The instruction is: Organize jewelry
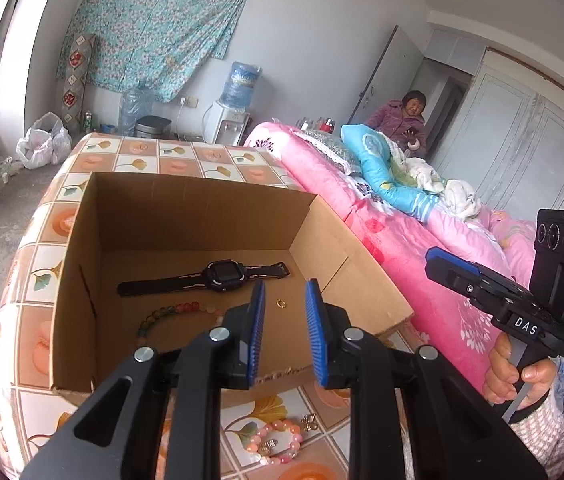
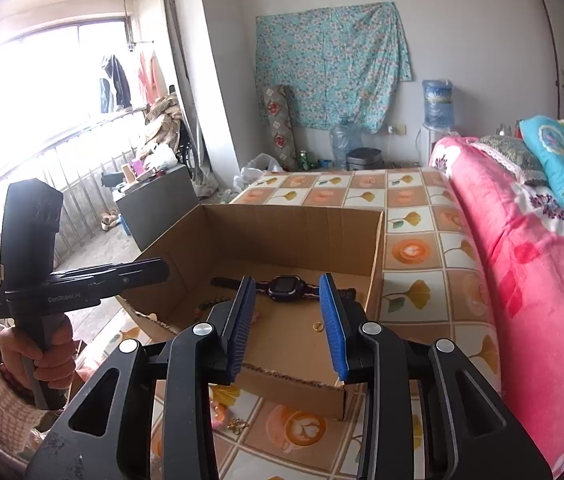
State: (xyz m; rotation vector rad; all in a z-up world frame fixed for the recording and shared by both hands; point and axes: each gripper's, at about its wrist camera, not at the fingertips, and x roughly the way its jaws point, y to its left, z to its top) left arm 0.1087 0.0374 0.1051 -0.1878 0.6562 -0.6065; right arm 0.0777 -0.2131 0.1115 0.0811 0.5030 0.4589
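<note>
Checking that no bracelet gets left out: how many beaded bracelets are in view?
2. One multicoloured bracelet lies inside the cardboard box, near the watch. One pink bracelet lies outside on the patterned cloth, before the box's near wall. The claws may hide others.

A floral teal cloth (image 2: 332,64) hangs on the far wall; below it a water dispenser (image 2: 436,120) stands beside a clear jug (image 2: 345,142); pink bedding (image 2: 522,264) lies along the tiled-pattern tablecloth's (image 2: 422,240) right edge.
</note>
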